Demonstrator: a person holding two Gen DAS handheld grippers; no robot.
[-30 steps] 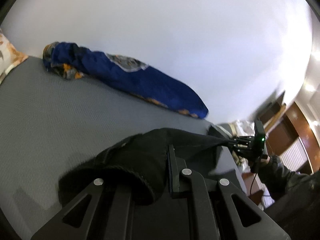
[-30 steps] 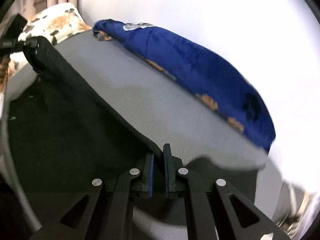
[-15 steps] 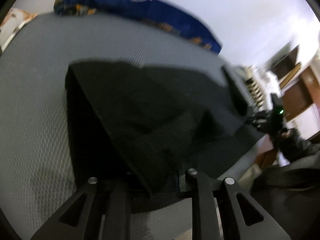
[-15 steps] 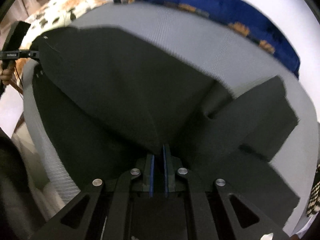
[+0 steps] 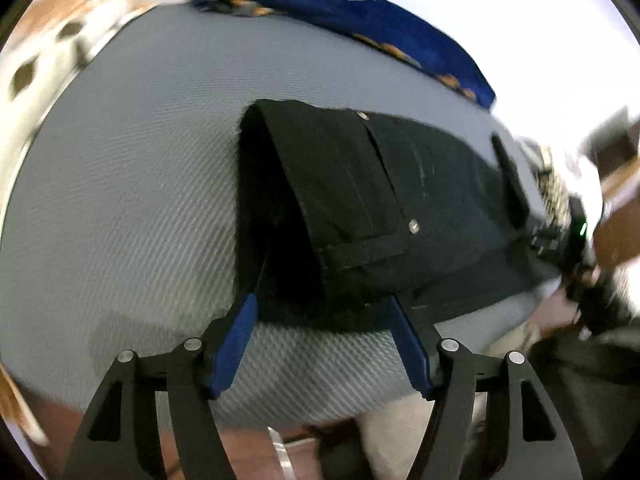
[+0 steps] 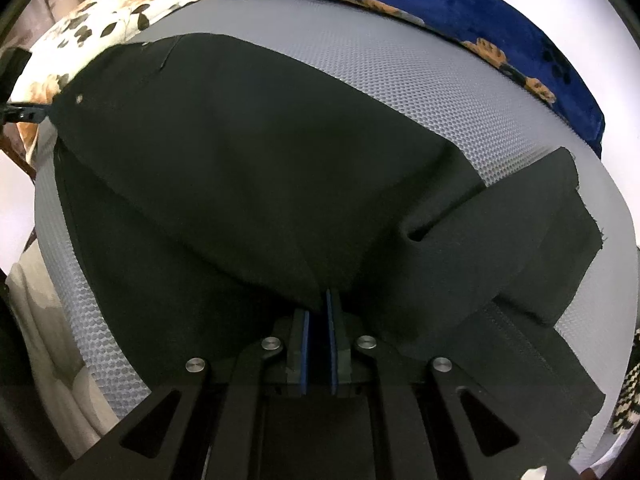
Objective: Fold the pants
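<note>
Black pants (image 5: 360,204) lie on a grey mesh mat (image 5: 140,160), waistband end toward the left wrist camera. My left gripper (image 5: 320,312) is open, its blue-padded fingers astride the near edge of the waistband, gripping nothing. In the right wrist view the pants (image 6: 248,168) spread wide across the mat (image 6: 400,80), with a leg (image 6: 520,240) angled off to the right. My right gripper (image 6: 318,312) is shut on the pants' near edge. It also shows in the left wrist view (image 5: 560,236) at the pants' far right end.
A blue blanket with orange prints (image 5: 360,20) lies along the mat's far edge by a white wall; it also shows in the right wrist view (image 6: 480,20). A floral pillow (image 6: 100,28) sits at the left. The mat's front edge drops to the floor (image 5: 280,452).
The pants came down from being held up and now lie spread on the mat. My left gripper has opened and let go of the waistband. The right gripper stays shut on the fabric.
</note>
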